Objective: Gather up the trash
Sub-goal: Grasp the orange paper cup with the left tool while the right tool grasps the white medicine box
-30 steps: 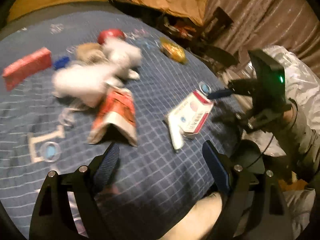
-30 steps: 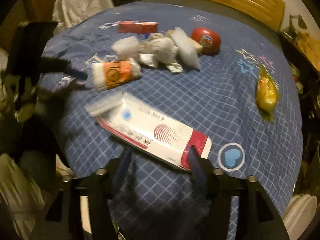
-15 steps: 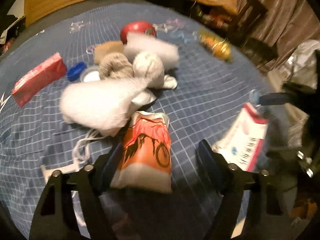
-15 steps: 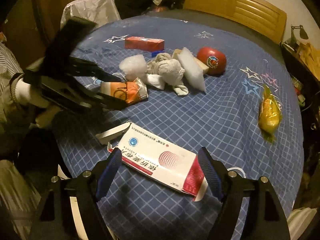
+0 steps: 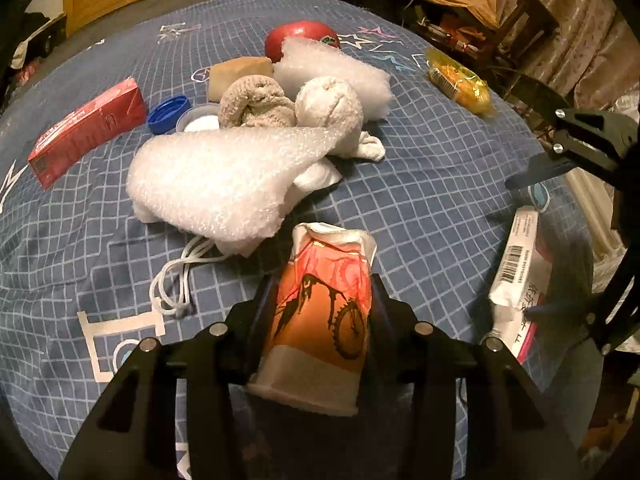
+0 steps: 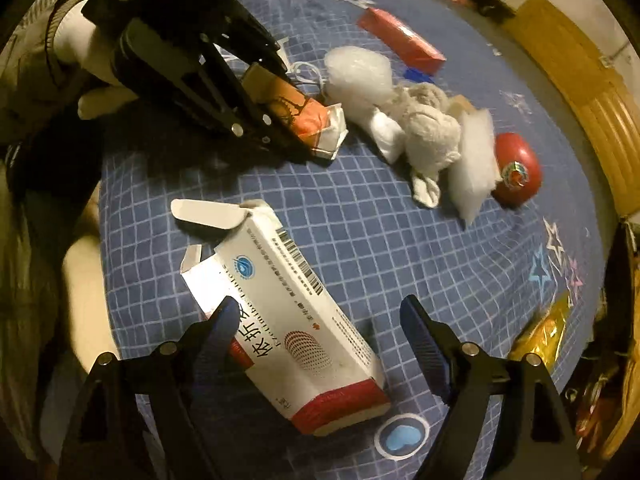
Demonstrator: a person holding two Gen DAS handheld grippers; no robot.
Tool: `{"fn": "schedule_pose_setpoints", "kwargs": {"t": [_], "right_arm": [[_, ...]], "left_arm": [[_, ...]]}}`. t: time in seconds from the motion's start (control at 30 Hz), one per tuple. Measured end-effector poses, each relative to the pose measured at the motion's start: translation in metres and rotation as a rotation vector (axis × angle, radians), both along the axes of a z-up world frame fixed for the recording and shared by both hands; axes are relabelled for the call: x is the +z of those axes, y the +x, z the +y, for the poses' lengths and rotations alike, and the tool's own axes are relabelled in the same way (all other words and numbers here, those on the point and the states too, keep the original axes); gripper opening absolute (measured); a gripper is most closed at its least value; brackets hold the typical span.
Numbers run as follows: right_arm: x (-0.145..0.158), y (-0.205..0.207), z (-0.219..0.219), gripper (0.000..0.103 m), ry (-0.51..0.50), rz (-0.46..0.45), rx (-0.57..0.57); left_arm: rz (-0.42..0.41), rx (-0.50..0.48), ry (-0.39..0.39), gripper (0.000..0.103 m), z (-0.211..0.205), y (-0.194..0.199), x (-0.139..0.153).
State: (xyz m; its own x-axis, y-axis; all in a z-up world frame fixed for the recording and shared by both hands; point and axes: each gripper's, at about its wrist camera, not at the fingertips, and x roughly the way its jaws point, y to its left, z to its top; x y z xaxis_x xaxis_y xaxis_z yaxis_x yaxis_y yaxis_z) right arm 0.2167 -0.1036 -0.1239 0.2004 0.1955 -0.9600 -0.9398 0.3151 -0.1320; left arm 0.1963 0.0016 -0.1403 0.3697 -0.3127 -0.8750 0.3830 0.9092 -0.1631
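Orange paper cup [image 5: 320, 312], crushed and lying on its side on the blue checked bedspread [image 5: 420, 184], was clamped between the jaws of the left gripper [image 5: 322, 304], a pad pressed against each flank. Bubble wrap [image 5: 224, 176] lay just beyond it. The right gripper [image 6: 320, 320] was held wide apart over the near end of the white medicine box [image 6: 296, 320], whose torn flap pointed far-left; only the left finger [image 6: 222, 320] overlapped the box.

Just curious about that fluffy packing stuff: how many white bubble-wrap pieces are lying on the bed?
2. The larger white bubble-wrap piece lies in the middle, draped against the balled white socks. The other bubble-wrap piece leans by the red round package. More may hide underneath.
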Motion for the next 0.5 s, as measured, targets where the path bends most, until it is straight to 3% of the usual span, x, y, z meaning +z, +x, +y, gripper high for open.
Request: {"fn": "schedule_pose_setpoints", "kwargs": {"t": [0.17, 0.37, 0.5], "right_arm": [[0.006, -0.008, -0.002, 0.082, -0.030, 0.050, 0.053], [-0.018, -0.005, 0.017, 0.082, -0.135, 0.021, 0.094], [-0.030, 0.003, 0.024, 0.082, -0.107, 0.067, 0.067]], "left_arm": [[0.005, -0.012, -0.010, 0.047, 0.002, -0.003, -0.001], [0.016, -0.018, -0.013, 0.048, -0.004, 0.001, -0.003], [0.016, -0.020, -0.017, 0.048, -0.004, 0.002, -0.004]]}}
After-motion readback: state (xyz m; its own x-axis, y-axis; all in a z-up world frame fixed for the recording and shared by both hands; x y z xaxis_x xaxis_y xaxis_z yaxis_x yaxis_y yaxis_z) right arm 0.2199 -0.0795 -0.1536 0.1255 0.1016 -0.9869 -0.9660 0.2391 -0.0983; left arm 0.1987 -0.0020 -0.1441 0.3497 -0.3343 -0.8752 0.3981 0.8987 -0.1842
